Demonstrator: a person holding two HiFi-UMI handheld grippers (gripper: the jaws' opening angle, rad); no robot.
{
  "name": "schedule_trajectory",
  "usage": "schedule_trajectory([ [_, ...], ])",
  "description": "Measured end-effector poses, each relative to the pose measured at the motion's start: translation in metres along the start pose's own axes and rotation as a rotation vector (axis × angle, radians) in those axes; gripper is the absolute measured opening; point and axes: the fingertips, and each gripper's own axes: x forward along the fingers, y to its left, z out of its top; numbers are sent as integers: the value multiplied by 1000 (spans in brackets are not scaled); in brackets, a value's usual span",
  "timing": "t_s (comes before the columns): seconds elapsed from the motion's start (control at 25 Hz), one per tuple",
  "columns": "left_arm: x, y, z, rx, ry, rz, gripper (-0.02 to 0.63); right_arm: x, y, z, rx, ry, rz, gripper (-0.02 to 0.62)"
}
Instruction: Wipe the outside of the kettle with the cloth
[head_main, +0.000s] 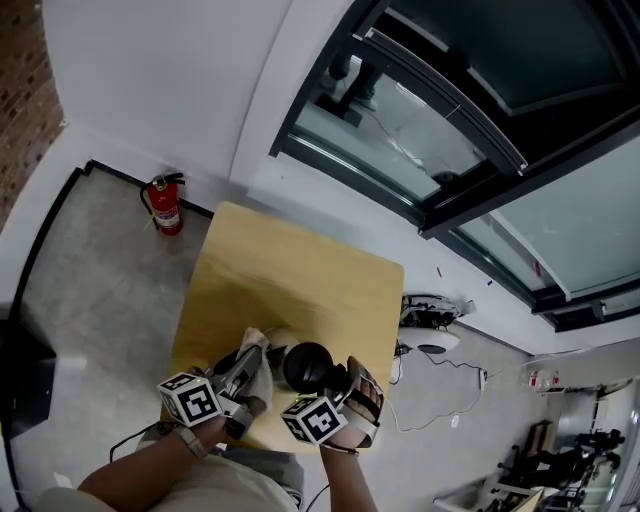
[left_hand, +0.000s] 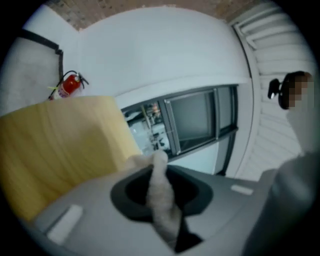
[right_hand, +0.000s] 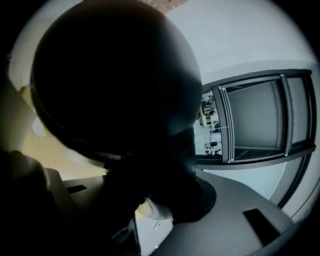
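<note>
A black kettle (head_main: 308, 364) stands near the front edge of the wooden table (head_main: 290, 275). My right gripper (head_main: 346, 380) is at the kettle's right side, shut on its handle. In the right gripper view the dark kettle body (right_hand: 115, 85) fills most of the frame, and the handle runs down between the jaws of the right gripper (right_hand: 150, 200). A pale cloth (head_main: 256, 362) lies against the kettle's left side, with my left gripper (head_main: 246, 378) shut on it. In the left gripper view a strip of the cloth (left_hand: 161, 192) is pinched in the left gripper (left_hand: 164, 212); the kettle is out of that view.
A red fire extinguisher (head_main: 166, 205) stands on the floor by the white wall, beyond the table's far left corner. Dark-framed windows (head_main: 470, 130) run along the right. Cables and a white device (head_main: 432, 325) lie on the floor right of the table.
</note>
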Motion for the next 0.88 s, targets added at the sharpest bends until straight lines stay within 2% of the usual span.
schedule_trajectory([
  [0.08, 4, -28, 19, -34, -96, -27, 61, 0, -3, 7, 49, -18, 13, 137],
  [0.16, 14, -36, 38, -64, -171, -24, 63, -2, -1, 12, 86, -29, 29, 137],
  [0.24, 22, -14, 41, -32, -182, 44, 63, -1, 1, 12, 100, -22, 45, 137],
  [0.32, 25, 30, 28, -26, -143, 169, 63, 0, 2, 12, 96, -16, 58, 137],
  [0.4, 21, 75, 9, -98, -119, 277, 63, 0, 2, 12, 92, -22, 67, 137],
  [0.48, 17, 98, -2, -180, -131, 325, 63, 0, 3, 13, 90, -30, 72, 137],
  [0.6, 11, 103, -11, -318, -142, 327, 63, 2, 2, 11, 83, -32, 64, 137],
  [0.64, 9, 102, -11, -362, -141, 312, 63, 2, 3, 11, 79, -34, 61, 137],
  [0.68, 10, 96, -5, -373, -143, 283, 64, 1, 3, 11, 75, -36, 60, 137],
  [0.72, 13, 82, 7, -328, -145, 233, 63, 1, 3, 12, 72, -40, 62, 137],
  [0.76, 20, 57, 23, -218, -141, 162, 64, 0, 3, 13, 72, -46, 65, 137],
  [0.8, 28, 25, 39, -55, -123, 73, 63, -1, 3, 15, 74, -55, 70, 137],
  [0.88, 43, -48, 53, 353, -36, -103, 63, -2, 6, 19, 73, -71, 84, 137],
])
